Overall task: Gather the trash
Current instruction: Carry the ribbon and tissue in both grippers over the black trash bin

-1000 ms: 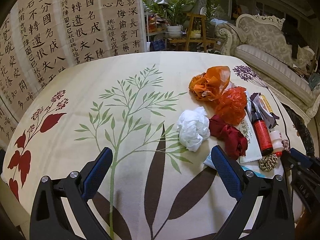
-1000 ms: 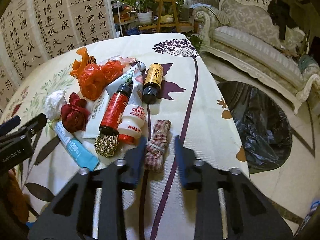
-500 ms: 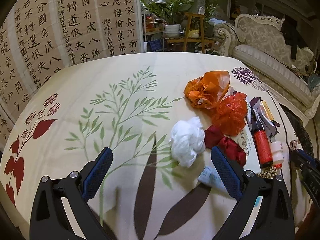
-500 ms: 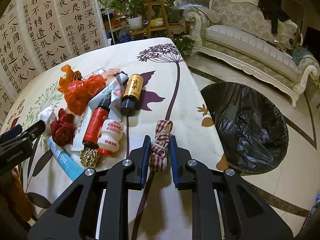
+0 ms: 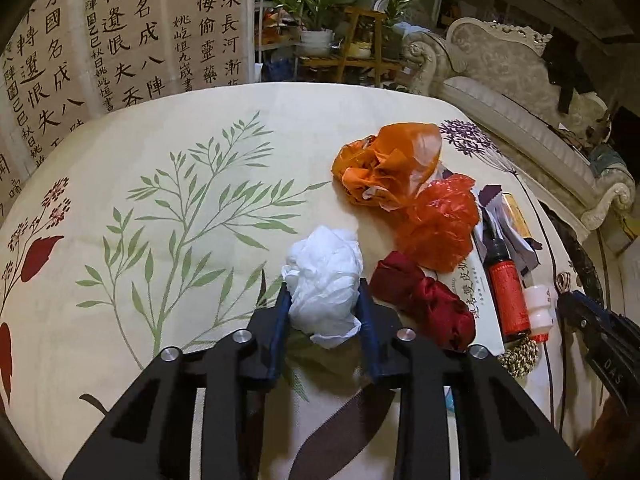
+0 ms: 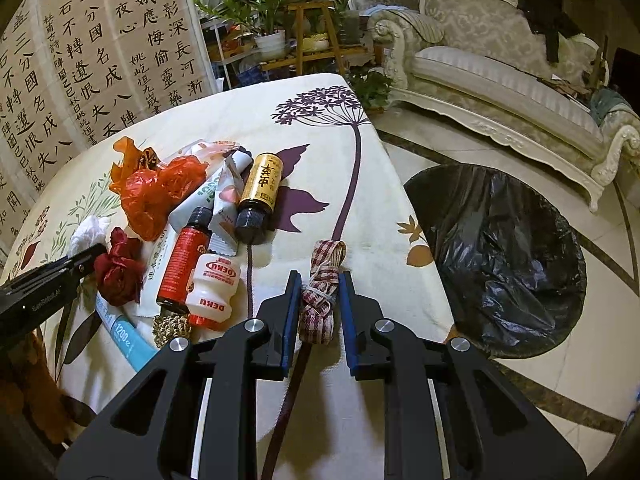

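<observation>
My left gripper (image 5: 323,300) is shut on a crumpled white tissue (image 5: 324,280) on the floral tablecloth (image 5: 168,160). My right gripper (image 6: 320,296) is shut on a knotted red-checked ribbon (image 6: 322,288), held just above the cloth near the table's right edge. The trash pile holds an orange plastic bag (image 5: 388,166), a red plastic bag (image 5: 440,224), a dark red cloth (image 5: 420,300), a red bottle (image 6: 182,264), a white DEKU bottle (image 6: 212,288), a gold-labelled bottle (image 6: 260,196) and a blue tube (image 6: 120,334).
A bin lined with a black bag (image 6: 500,264) stands on the floor right of the table. A cream sofa (image 6: 500,80) is behind it. A calligraphy screen (image 5: 100,40) and potted plants (image 5: 320,12) stand beyond the table's far edge.
My left gripper moved forward and closed on the white tissue. My right gripper closed on the checked ribbon and has lifted it slightly towards the table's right edge.
</observation>
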A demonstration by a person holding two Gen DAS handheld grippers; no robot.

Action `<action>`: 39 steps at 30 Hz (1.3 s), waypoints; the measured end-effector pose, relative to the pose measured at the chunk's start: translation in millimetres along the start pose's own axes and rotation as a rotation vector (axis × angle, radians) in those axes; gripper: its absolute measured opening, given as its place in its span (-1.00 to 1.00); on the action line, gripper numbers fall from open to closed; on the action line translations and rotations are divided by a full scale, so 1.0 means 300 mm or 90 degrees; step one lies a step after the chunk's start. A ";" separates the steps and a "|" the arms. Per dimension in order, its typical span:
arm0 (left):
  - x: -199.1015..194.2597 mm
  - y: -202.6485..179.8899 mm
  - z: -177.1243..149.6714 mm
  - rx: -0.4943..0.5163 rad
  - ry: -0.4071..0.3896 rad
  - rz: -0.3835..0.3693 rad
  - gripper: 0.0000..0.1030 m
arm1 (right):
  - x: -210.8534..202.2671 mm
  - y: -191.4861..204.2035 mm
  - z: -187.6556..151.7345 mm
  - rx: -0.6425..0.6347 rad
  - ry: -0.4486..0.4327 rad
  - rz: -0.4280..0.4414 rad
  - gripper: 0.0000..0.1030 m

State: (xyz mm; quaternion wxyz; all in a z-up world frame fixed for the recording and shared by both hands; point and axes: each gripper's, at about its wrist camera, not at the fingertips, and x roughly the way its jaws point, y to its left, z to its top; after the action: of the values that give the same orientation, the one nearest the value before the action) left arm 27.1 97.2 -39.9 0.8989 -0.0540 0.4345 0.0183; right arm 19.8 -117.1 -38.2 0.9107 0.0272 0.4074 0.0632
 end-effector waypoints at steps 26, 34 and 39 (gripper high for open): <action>-0.139 -0.476 0.050 0.146 -0.123 -0.101 -0.44 | -0.121 -0.353 0.040 0.081 -0.095 -0.122 -0.63; -0.048 -0.689 0.063 0.206 -0.109 -0.127 -0.44 | -0.074 -0.475 0.064 0.099 -0.099 -0.147 -0.63; 0.003 -0.754 0.066 0.226 -0.088 -0.127 -0.43 | -0.033 -0.521 0.073 0.105 -0.090 -0.144 -0.63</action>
State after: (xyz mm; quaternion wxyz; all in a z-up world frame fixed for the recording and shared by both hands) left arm 61.1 -125.2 -10.1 0.9194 0.0640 0.3603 -0.1440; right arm 44.1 -273.1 -32.2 0.9329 0.0606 0.3468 -0.0755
